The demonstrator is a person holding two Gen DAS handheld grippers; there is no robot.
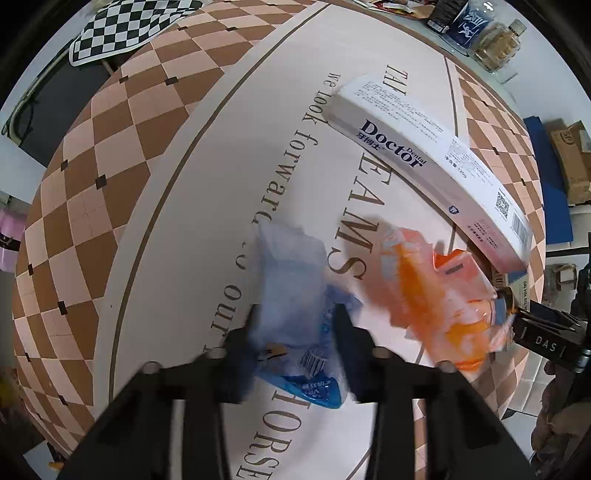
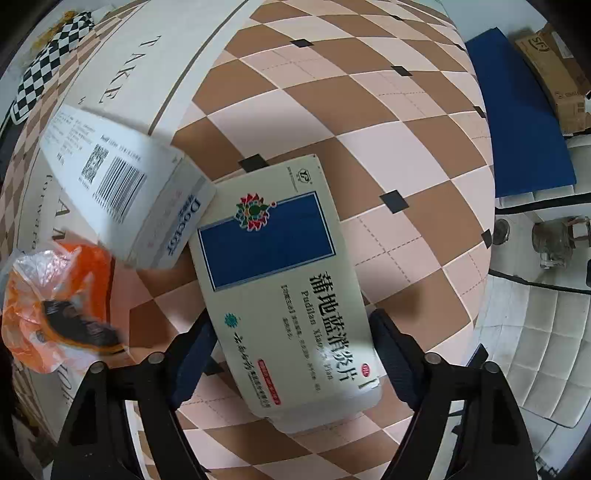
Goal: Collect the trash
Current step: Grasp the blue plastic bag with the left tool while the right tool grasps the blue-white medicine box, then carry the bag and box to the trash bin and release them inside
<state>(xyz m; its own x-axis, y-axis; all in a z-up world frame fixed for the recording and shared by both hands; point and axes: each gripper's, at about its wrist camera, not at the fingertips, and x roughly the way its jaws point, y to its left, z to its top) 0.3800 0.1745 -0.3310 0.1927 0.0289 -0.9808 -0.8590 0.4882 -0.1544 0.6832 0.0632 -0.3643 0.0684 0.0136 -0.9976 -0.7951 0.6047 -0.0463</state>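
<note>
In the left wrist view my left gripper (image 1: pixel 295 317) is shut on a crumpled blue and white plastic wrapper (image 1: pixel 291 295) above the tablecloth. An orange and white wrapper (image 1: pixel 428 291) lies just to its right, and a white "Doctor" toothpaste box (image 1: pixel 436 155) beyond that. In the right wrist view my right gripper (image 2: pixel 291 332) has its fingers on both sides of a cream and blue medicine box (image 2: pixel 288 280); a gap shows at the right finger. The toothpaste box (image 2: pixel 122 184) and orange wrapper (image 2: pixel 48 288) lie to its left. The right gripper's tip (image 1: pixel 517 314) shows in the left view.
The table wears a brown and pink checked cloth (image 2: pixel 369 122) with a white lettered centre (image 1: pixel 229 184). Bottles and jars (image 1: pixel 480 33) stand at the far edge. A checkerboard mat (image 1: pixel 129 26) lies far left. A blue pad (image 2: pixel 517 122) and cardboard boxes (image 2: pixel 557 66) sit beyond the table.
</note>
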